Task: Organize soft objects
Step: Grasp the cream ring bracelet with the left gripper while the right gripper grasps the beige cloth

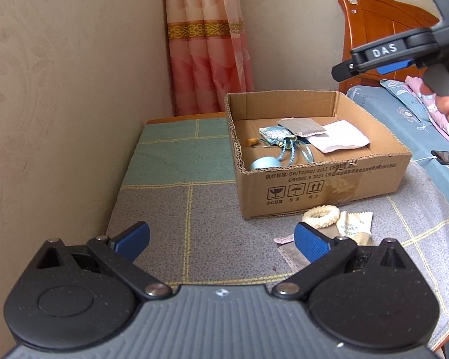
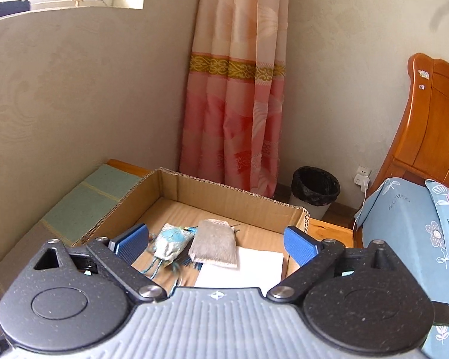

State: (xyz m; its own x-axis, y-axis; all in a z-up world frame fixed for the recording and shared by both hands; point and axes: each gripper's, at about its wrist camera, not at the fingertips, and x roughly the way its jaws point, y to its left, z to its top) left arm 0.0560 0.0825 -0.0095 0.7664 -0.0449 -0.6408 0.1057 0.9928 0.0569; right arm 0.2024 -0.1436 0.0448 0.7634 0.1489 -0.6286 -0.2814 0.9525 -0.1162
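I see the patchwork grey-and-teal cloth-covered tabletop (image 1: 170, 209) against the wall, with the open brown cardboard box (image 1: 323, 185) standing on it. Left gripper (image 1: 221, 239) hovers low over the cloth, jaws released, nothing between them. Right gripper (image 2: 215, 243) hangs above the box, jaws spread wide, empty. Inside the box: flat white square pad (image 2: 248, 266), grey felt pouch (image 2: 214, 243) partly overlapping it, blue embroidered drawstring sachet (image 2: 169, 243) just beside the pouch. On the cloth in front of the box: cream fluffy hair scrunchie (image 1: 320, 216) touching a beige crinkled packet (image 1: 354, 224).
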